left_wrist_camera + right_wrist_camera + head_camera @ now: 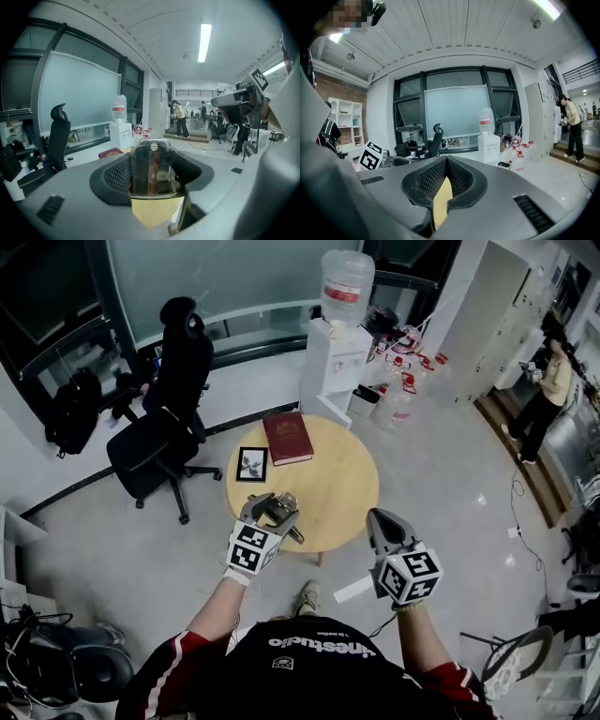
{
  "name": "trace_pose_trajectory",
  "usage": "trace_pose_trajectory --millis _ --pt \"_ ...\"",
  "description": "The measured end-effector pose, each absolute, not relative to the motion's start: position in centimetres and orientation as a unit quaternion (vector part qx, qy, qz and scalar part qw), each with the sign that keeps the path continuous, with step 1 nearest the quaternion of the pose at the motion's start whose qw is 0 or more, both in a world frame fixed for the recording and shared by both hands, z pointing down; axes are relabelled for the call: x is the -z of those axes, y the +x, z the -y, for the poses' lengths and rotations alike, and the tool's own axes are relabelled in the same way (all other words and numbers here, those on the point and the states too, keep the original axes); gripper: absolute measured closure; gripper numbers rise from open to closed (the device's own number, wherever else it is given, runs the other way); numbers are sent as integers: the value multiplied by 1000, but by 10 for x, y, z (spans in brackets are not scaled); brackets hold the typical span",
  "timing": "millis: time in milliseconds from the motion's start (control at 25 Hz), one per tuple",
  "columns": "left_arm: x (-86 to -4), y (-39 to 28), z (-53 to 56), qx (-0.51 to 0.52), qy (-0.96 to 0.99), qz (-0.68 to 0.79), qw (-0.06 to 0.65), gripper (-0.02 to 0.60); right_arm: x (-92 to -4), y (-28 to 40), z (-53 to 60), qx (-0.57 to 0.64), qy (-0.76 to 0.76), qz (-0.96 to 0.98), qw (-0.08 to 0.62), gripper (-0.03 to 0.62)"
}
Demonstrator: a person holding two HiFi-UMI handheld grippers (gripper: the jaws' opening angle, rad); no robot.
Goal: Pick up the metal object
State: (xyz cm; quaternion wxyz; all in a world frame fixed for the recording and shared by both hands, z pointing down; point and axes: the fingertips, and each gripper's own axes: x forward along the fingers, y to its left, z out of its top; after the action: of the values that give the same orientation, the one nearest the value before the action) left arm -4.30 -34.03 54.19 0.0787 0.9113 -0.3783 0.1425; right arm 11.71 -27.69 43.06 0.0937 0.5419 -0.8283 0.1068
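Note:
My left gripper [268,508] is shut on the metal object [282,510], a flat shiny plate held above the near left edge of the round wooden table [342,486]. In the left gripper view the plate [153,169] stands upright between the jaws of that gripper [153,157], with a small hole near its top. My right gripper [377,518] hovers just off the table's near right edge, shut with nothing in it. Its jaws [446,180] meet in the right gripper view, and only a sliver of tabletop shows below them.
A red book [287,437] and a black picture frame [251,464] lie on the far left of the table. A black office chair [169,418] stands to the left and a water dispenser [337,343] behind. A person [548,390] stands far right.

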Motion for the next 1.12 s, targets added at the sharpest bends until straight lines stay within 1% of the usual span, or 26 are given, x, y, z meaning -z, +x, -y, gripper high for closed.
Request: trace_pose_trajectory --millis 400,840,1120 --pt "-474 -67 307 -84 914 395 49 284 -405 107 257 -85 551 826 81 565" --pt "-421 -87 290 -64 911 408 19 284 -370 105 246 -60 568 819 50 565" --pt "-405 -101 279 -53 906 420 2 284 -359 99 236 -48 572 818 30 565"
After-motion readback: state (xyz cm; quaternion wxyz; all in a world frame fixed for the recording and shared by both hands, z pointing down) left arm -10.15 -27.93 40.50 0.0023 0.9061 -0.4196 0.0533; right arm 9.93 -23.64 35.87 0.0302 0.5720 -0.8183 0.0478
